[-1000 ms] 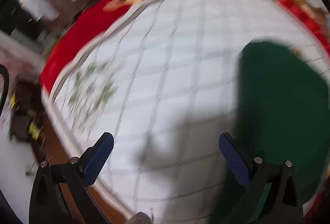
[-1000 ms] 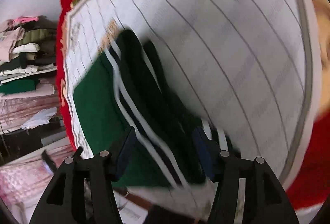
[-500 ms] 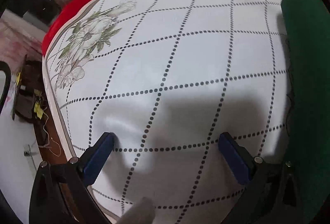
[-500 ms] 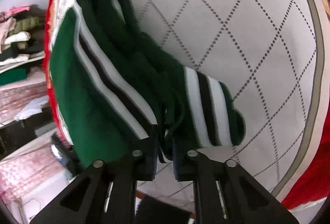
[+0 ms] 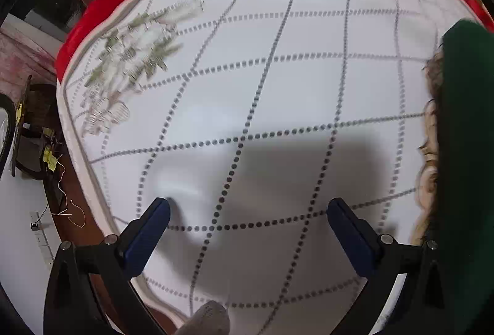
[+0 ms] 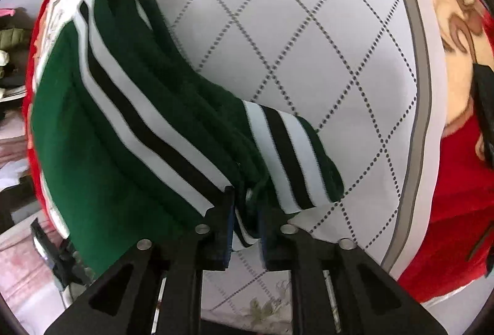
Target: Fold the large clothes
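A: Across the bed, what covers it?
B: One white quilted cover (image 5: 278, 88) with dotted diamond lines and a pale flower print at ten o'clock, over one red blanket (image 5: 102, 17) along the far edge. Wooden floor and a white wall show at eight o'clock.
A: Any readable writing?
B: I can't make out any.
A: The garment?
B: One green sweater (image 6: 102, 134) with white and black stripes lies on the cover from eleven o'clock toward the centre in the right wrist view; its two striped bands meet at the right gripper (image 6: 245, 224).
A: The grippers?
B: Right: clamped on the sweater's hem, its jaws easing open. Left gripper (image 5: 247, 211): jaws wide apart over bare cover.
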{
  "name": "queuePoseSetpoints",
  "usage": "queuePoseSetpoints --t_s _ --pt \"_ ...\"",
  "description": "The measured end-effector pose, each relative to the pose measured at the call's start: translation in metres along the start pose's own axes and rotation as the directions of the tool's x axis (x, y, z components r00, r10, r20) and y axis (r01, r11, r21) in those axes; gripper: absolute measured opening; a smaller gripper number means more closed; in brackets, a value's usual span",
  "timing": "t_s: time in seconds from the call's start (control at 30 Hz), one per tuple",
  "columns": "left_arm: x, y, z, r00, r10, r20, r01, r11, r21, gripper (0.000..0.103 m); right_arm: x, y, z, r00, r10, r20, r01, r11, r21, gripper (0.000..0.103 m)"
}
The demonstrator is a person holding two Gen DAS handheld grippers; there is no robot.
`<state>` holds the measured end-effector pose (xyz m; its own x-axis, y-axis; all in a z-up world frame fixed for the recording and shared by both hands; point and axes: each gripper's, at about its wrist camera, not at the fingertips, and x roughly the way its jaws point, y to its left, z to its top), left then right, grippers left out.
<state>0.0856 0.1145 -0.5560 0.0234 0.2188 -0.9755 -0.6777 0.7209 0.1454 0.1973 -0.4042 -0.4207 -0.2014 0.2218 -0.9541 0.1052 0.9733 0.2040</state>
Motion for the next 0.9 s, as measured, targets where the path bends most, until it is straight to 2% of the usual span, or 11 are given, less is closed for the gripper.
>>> queuePoseSetpoints --t_s 0.07,0.13,0.2,0.3,0.37,0.5,0.57,0.7,0.73,0.83,0.9 --pt "-0.028 -0.002 0.003 0.999 -0.025 0.047 0.025 1.0 0.007 0.103 -0.012 0.001 0.002 0.999 0.037 0.003 -0.037 0.999 -0.016 0.038" --pt "-0.058 -0.012 0.004 0.993 -0.057 0.102 0.053 0.998 0.037 0.103 -0.028 -0.004 0.004 0.994 0.095 0.06 -0.093 0.995 -0.033 0.072" --pt "-0.08 -0.026 0.002 0.986 -0.09 0.141 0.08 0.994 0.073 0.103 -0.037 -0.007 0.01 0.983 0.149 0.109 -0.141 0.987 -0.076 0.074" --pt "-0.098 -0.063 -0.001 0.971 -0.179 0.156 0.156 0.976 0.15 0.103 -0.029 -0.001 0.031 0.972 0.206 0.109 -0.187 0.969 -0.163 0.088" --pt "-0.092 -0.086 0.002 0.97 -0.204 0.131 0.177 0.966 0.191 0.103 -0.014 0.004 0.051 0.958 0.278 0.07 -0.255 0.939 -0.233 0.088" --pt "-0.076 -0.118 0.001 0.972 -0.217 0.095 0.188 0.95 0.25 0.103 0.032 0.024 0.081 0.956 0.291 -0.031 -0.285 0.906 -0.313 0.103" --pt "-0.068 -0.125 0.001 0.973 -0.21 0.094 0.177 0.945 0.276 0.103 0.054 0.021 0.089 0.924 0.364 -0.116 -0.382 0.89 -0.249 0.103" --pt "-0.064 -0.122 0.004 0.971 -0.217 0.095 0.179 0.934 0.308 0.103 0.056 0.004 0.083 0.877 0.45 -0.168 -0.476 0.86 -0.183 0.095" --pt "-0.062 -0.117 0.007 0.973 -0.211 0.097 0.171 0.934 0.313 0.103 0.054 -0.004 0.076 0.853 0.484 -0.196 -0.514 0.844 -0.153 0.093" --pt "-0.059 -0.105 0.018 0.975 -0.202 0.091 0.164 0.933 0.32 0.103 0.055 -0.008 0.042 0.739 0.59 -0.325 -0.642 0.763 -0.075 0.09" --pt "-0.055 -0.101 0.023 0.97 -0.232 0.065 0.201 0.928 0.313 0.103 0.059 -0.017 0.018 0.74 0.582 -0.337 -0.634 0.771 -0.058 0.089"
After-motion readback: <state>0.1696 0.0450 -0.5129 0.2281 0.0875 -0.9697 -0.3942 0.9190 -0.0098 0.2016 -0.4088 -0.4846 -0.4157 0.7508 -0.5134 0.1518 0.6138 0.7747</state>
